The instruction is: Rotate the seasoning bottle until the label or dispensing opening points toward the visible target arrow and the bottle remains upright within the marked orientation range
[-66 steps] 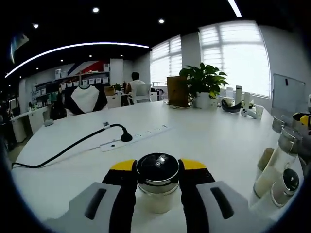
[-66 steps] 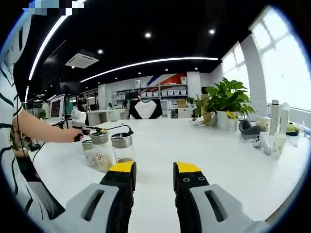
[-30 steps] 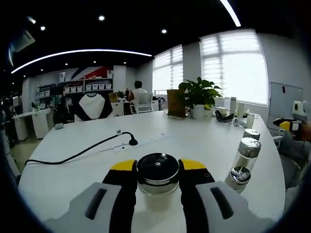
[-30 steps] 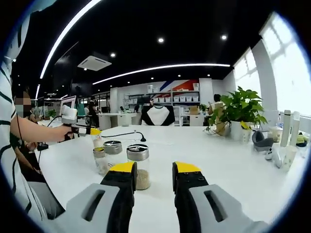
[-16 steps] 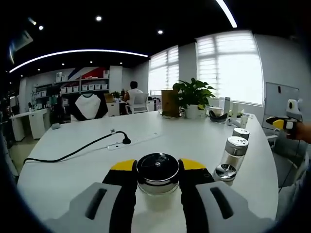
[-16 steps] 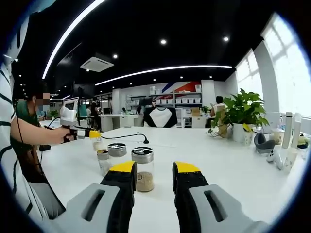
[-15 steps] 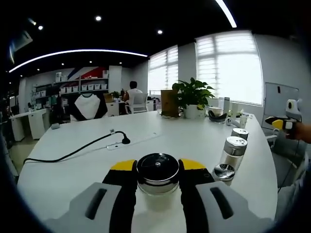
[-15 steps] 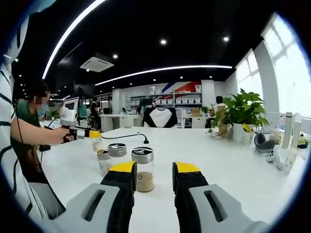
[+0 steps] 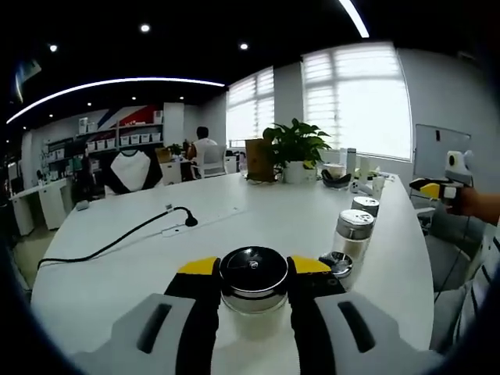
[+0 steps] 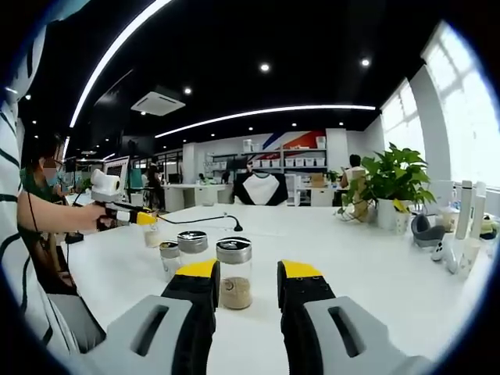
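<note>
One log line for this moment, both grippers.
left gripper: shut on seasoning bottle | right gripper: open, empty | three shaker bottles upright on white table

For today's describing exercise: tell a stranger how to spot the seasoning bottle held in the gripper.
Start at the big white table. At its near edge, the left gripper has its yellow-tipped jaws closed on a seasoning bottle. Unlike the three bottles standing free beside it, it is clamped between jaws.

grey grippers point(image 9: 254, 285), yellow-tipped black jaws, possibly striped sleeve point(image 10: 14, 156)
</note>
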{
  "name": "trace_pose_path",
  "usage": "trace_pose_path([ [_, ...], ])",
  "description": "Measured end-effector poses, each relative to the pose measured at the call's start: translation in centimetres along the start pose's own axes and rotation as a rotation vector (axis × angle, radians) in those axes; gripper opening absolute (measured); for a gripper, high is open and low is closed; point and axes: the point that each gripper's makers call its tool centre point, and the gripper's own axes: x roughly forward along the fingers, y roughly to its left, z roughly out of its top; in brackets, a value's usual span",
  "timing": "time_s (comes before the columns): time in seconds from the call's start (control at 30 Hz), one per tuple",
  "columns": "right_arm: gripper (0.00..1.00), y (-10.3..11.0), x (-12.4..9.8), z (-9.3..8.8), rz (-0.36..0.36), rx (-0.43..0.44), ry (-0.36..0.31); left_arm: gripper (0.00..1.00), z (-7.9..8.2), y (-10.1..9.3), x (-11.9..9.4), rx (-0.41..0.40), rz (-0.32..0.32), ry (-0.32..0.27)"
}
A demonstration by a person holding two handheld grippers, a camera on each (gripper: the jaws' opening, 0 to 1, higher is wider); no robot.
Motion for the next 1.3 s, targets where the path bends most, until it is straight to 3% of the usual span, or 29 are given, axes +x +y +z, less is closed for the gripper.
trace_pose_path([
  [0.63,0.28,1.3,0.6,-0.2,0.032,0.000,0.015,0.35,-1.5,-2.9,-1.8,0.009,0.007,0.014],
  [0.67,0.28,1.3,0.7,0.0,0.037,-0.030,0.015,0.35,-1.6,-3.1,-2.0,-0.008,0.006,0.004],
  [0.73,0.28,1.4,1.1,0.1,0.064,-0.111,0.056,0.35,-1.8,-3.2,-2.1,-0.030,0.003,-0.002],
  [0.97,0.28,3.0,2.1,0.8,0.155,-0.185,0.096,0.35,-2.5,-3.6,-2.8,-0.044,0.011,0.013],
  [1.3,0.28,4.8,2.6,-0.8,0.224,-0.147,0.125,0.35,-2.7,-2.9,-5.1,-0.035,0.077,-0.012],
])
